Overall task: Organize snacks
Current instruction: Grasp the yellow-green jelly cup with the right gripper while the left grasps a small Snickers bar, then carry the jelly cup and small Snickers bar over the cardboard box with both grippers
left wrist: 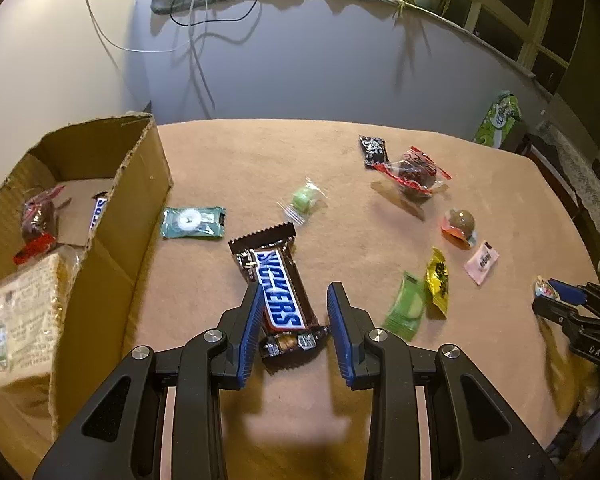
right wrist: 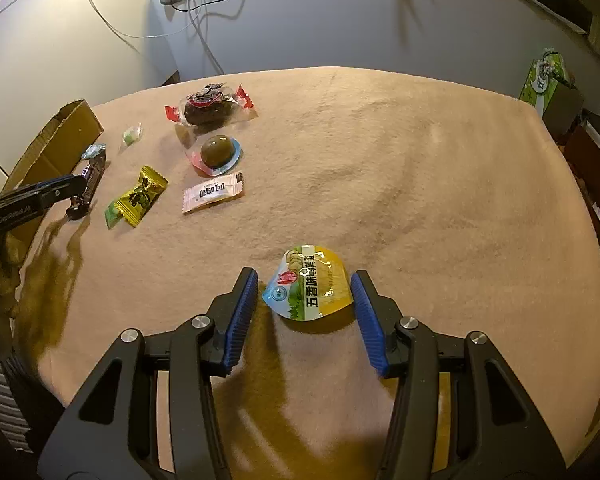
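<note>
The left gripper (left wrist: 292,312) has narrow jaws around the Snickers bar (left wrist: 278,284) on the tabletop (left wrist: 228,152), touching one side, so closing crooked could push it away from the box (left wrist: 100,248).

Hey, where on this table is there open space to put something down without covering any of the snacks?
The widest bare stretch of the table lies right of the pink packet, reaching back from the yellow pouch to the far edge. It is crowded on the left, from the pink packet across to the cardboard box.
</note>
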The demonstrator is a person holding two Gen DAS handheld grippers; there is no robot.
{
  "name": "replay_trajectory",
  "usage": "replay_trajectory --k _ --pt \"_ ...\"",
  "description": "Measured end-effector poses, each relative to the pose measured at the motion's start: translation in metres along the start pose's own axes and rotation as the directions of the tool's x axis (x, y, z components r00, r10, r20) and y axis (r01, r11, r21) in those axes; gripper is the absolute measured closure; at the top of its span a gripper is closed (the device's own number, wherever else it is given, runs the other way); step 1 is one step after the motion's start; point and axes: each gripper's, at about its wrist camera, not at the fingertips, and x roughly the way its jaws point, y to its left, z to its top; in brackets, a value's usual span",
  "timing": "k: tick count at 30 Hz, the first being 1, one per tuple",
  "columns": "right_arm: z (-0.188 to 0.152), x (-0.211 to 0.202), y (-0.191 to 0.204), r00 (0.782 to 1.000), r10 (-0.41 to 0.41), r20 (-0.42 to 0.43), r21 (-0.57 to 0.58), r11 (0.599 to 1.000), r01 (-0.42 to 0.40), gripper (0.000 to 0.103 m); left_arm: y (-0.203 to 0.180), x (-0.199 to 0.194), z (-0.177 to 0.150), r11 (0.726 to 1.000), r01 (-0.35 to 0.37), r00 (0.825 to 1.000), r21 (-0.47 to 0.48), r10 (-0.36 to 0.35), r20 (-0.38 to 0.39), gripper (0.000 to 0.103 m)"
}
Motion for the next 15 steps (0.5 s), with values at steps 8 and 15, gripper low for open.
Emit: replay_trajectory --k 8,15 --pt "0.002 0.004 0.002 1.000 -0.019 0.000 -0.017 1.000 0.019 0.061 0.010 0.009 0.000 1.000 -0.011 1.000 -0.024 0.011 -0.013 0.069" --pt "0.003 0.005 0.003 1.000 -0.020 0.005 -0.014 1.000 0.020 0.066 0.008 0.012 0.000 1.000 -0.007 1.000 0.004 0.007 -0.006 0.076"
